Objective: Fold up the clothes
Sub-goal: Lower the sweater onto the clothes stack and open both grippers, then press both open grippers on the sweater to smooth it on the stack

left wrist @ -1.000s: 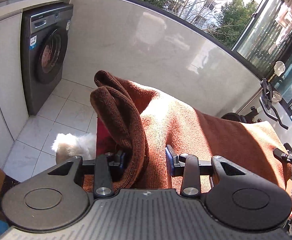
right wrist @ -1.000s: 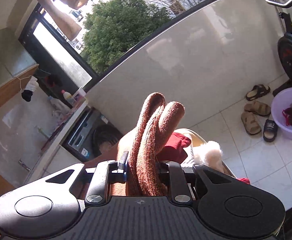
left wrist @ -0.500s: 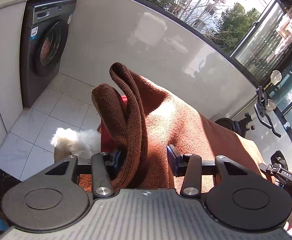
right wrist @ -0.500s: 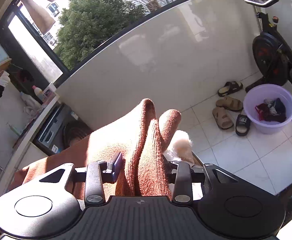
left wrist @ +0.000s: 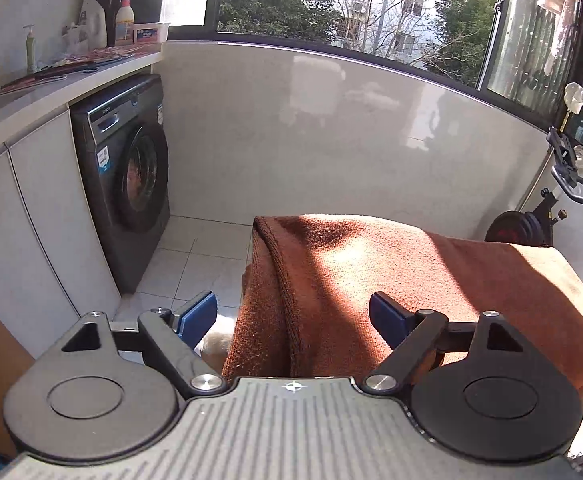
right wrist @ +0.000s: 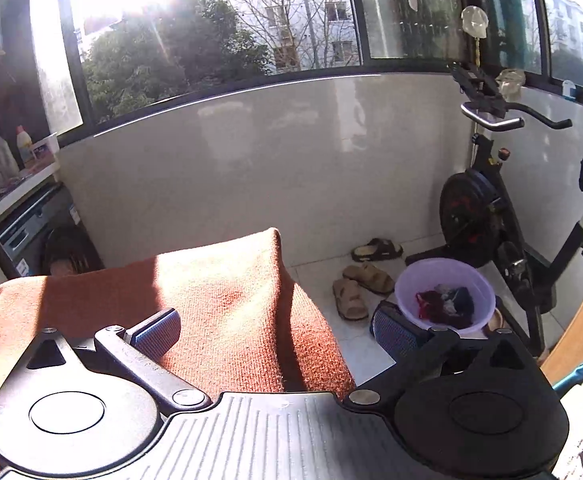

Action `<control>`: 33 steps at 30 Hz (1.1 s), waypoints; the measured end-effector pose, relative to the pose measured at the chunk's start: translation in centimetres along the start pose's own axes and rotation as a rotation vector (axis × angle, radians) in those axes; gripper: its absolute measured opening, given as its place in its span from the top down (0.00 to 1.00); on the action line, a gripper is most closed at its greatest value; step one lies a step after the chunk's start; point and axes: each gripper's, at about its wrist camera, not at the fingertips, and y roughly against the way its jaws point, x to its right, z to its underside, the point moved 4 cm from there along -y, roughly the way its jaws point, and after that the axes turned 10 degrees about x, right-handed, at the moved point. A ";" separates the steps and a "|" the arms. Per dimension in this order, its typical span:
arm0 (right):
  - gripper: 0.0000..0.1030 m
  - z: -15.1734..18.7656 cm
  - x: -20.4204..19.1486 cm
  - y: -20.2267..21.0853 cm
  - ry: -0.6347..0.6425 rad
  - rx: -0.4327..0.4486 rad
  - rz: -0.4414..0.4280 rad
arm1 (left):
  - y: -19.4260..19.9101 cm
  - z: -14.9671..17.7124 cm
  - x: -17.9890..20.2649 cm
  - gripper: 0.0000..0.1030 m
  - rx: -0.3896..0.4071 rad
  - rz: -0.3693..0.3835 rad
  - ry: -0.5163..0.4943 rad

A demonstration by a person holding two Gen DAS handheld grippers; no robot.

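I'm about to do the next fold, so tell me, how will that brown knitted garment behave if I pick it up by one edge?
Probably floppy: the brown knitted garment drapes over its support and hangs down at the side. It looks thick and ribbed, so likely fairly heavy for cloth, sagging between grip points. The coarse knit should grip rather than slip against the pads.

The rust-brown garment point(left wrist: 391, 272) is coarse ribbed knit cloth, fuzzy and matt. Each gripper, left point(left wrist: 293, 316) and right point(right wrist: 275, 330), is matt black plastic with bright metal rivets and ridged blue pads point(right wrist: 159, 330). Behind the garment, the wall panel point(left wrist: 331, 140) is smooth, glossy tile, and the floor point(left wrist: 195, 256) is polished white tile. The washing machine point(left wrist: 127, 176) looks satin grey metal. The basin point(right wrist: 443, 280) is translucent lilac plastic.
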 end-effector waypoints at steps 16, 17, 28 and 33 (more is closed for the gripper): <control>0.01 3.9 -3.7 0.2 0.020 -0.082 -0.036 | -5.7 6.3 7.0 0.00 -0.192 -0.040 -0.105; 0.01 3.9 -3.4 0.1 0.012 -0.085 -0.037 | -5.8 6.3 6.8 0.00 -0.192 -0.037 -0.096; 0.01 4.5 -2.1 -0.2 -0.055 -0.083 -0.057 | -5.6 6.5 6.2 0.00 -0.194 -0.025 -0.078; 0.01 4.4 -1.9 -0.2 -0.061 -0.085 -0.066 | -5.5 6.4 6.5 0.00 -0.201 -0.031 -0.079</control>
